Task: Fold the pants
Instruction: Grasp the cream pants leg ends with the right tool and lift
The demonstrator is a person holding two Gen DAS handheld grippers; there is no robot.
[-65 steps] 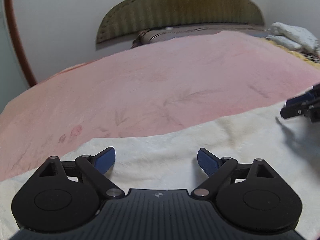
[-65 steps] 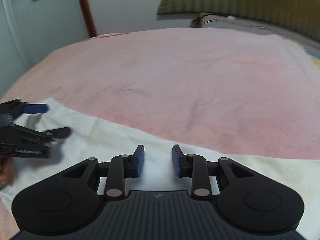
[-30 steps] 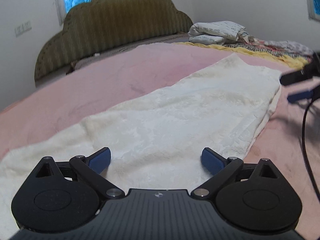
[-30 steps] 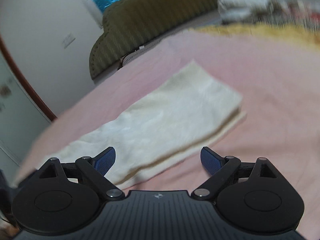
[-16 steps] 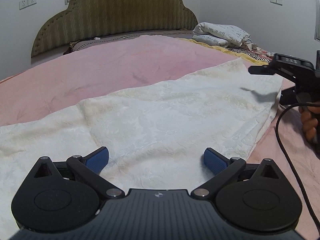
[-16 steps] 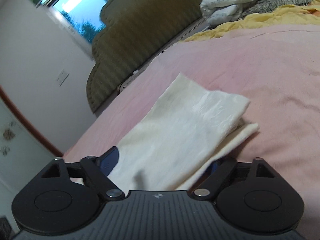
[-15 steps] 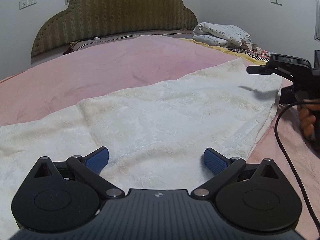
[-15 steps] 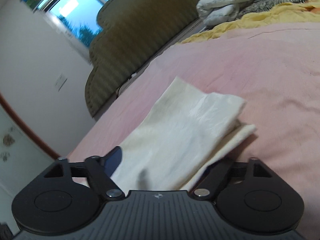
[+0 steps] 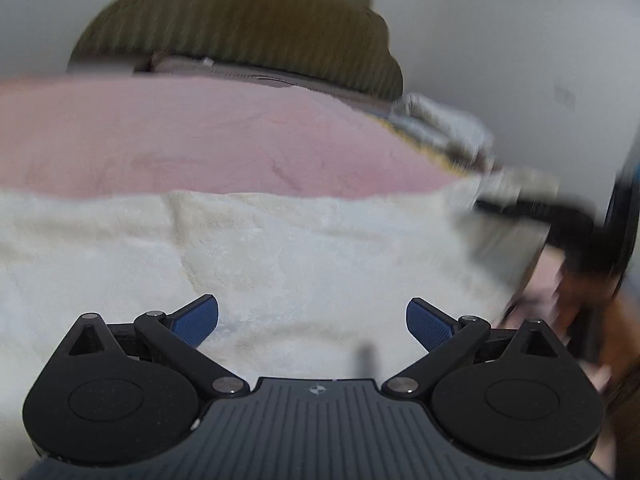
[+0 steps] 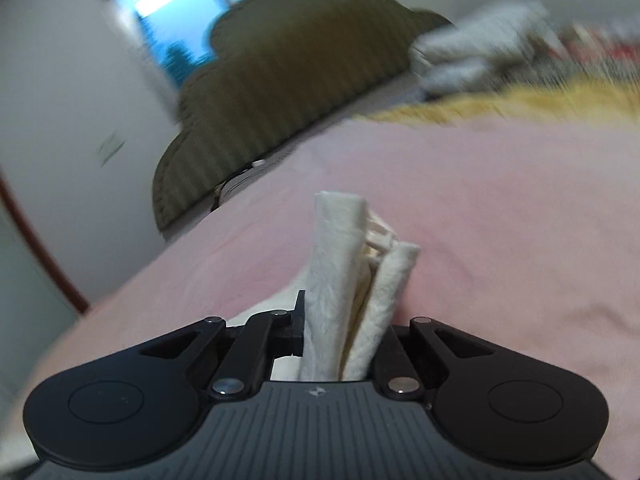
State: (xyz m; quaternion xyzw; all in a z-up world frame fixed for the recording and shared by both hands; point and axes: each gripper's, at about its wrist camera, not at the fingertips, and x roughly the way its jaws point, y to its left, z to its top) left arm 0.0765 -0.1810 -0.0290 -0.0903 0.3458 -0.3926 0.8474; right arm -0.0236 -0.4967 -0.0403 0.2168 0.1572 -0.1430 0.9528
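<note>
The cream pants [image 9: 304, 248] lay spread flat on the pink bedspread [image 9: 192, 140], filling the ground just ahead of the left claw [image 9: 312, 322]. One end [image 10: 352, 280] was bunched into upright folds, gripped between the clenched jaws of the right claw [image 10: 344, 344]. Half a second earlier that claw was spread wide around the same flat end; it had since closed and raised the fabric, so the lengthwise fold appeared to be starting. The left claw remained released, its blue pads [image 9: 196, 320] wide apart and low over the cloth, touching nothing. To its right, the other claw was only a dark blur. Beyond the bedspread stood an olive scalloped headboard [image 10: 280, 80], with pale bedding [image 10: 480, 56] heaped to the right claw's upper right.
</note>
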